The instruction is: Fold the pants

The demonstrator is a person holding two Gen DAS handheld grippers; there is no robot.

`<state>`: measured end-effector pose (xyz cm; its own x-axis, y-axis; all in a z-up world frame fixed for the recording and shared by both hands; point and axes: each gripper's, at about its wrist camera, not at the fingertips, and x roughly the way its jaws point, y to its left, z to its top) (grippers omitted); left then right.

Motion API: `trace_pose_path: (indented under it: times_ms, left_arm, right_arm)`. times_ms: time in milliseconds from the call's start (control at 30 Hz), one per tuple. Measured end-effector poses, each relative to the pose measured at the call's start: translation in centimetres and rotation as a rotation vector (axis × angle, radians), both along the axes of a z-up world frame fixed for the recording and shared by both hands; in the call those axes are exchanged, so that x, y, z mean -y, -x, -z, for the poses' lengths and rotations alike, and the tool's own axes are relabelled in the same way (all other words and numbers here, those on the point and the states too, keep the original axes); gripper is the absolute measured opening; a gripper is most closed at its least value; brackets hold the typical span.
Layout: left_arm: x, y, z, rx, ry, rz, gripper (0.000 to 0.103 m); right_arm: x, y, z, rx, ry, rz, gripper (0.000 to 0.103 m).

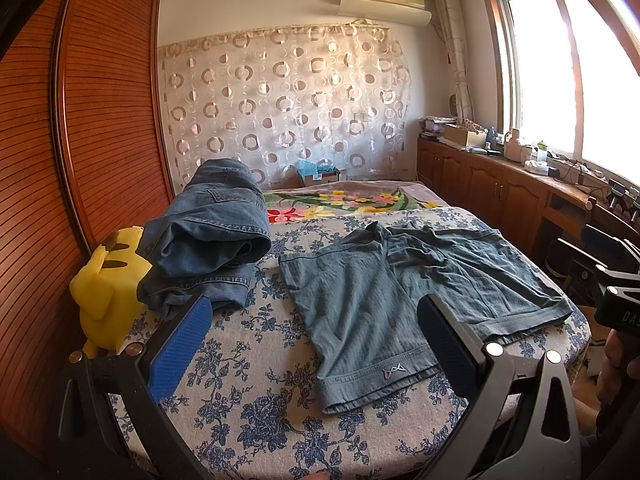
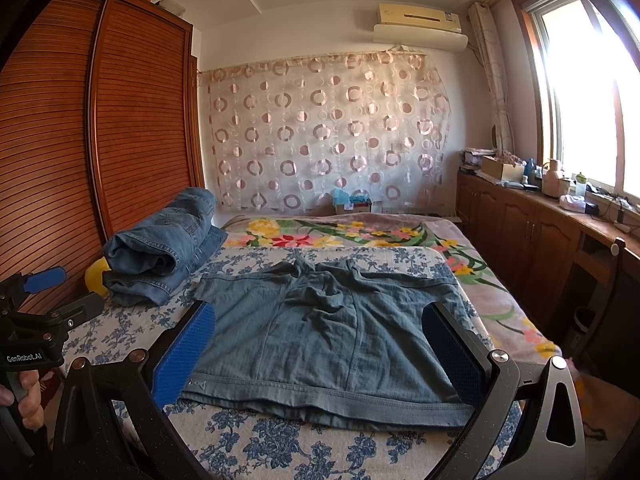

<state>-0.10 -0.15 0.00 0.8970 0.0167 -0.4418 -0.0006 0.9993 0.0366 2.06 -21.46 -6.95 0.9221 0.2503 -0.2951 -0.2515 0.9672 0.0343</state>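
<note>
A pair of teal shorts (image 1: 400, 288) lies spread flat on the blue-flowered bed sheet (image 1: 260, 344), waistband toward the far side and leg hems toward me. My left gripper (image 1: 314, 308) hovers open over the near left leg, holding nothing. In the right wrist view the shorts (image 2: 320, 332) fill the middle. My right gripper (image 2: 318, 312) stands open above their near hem, its blue pads (image 2: 184, 352) wide apart and empty. The left gripper (image 2: 64, 292) shows at the left edge of that view, and the right gripper (image 1: 612, 280) at the right edge of the left wrist view.
A folded pile of blue jeans (image 1: 208, 236) sits on the bed's left side, next to a yellow plush toy (image 1: 108, 280). A wooden slatted wardrobe (image 1: 80, 120) lines the left. A flowered blanket (image 1: 340, 200) covers the far bed. A cluttered wooden cabinet counter (image 1: 500, 184) runs under the window.
</note>
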Motion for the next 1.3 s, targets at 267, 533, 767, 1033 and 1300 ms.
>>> trace_pose_path:
  times_ms: [267, 533, 767, 1033, 1300]
  left_arm:
    - [0.0, 0.0, 0.0, 0.0, 0.0, 0.001, 0.103]
    - [-0.2, 0.3, -0.5, 0.002, -0.002, -0.001, 0.103]
    - [-0.2, 0.3, -0.5, -0.004, -0.001, 0.003, 0.103]
    - [-0.6, -1.1, 1.3, -0.095, 0.009, 0.044, 0.103]
    - [-1.1, -2.6, 3.9, -0.164, 0.012, 0.067, 0.103]
  right_arm:
    - [0.1, 0.0, 0.0, 0.0, 0.0, 0.0, 0.103]
    - [0.1, 0.0, 0.0, 0.0, -0.001, 0.0, 0.103]
    - [0.1, 0.0, 0.1, -0.002, 0.001, 0.001, 0.103]
    - [1.1, -0.6, 0.9, -0.031, 0.007, 0.009, 0.103]
    - [2.3, -1.2, 1.7, -0.073, 0.038, 0.016, 0.103]
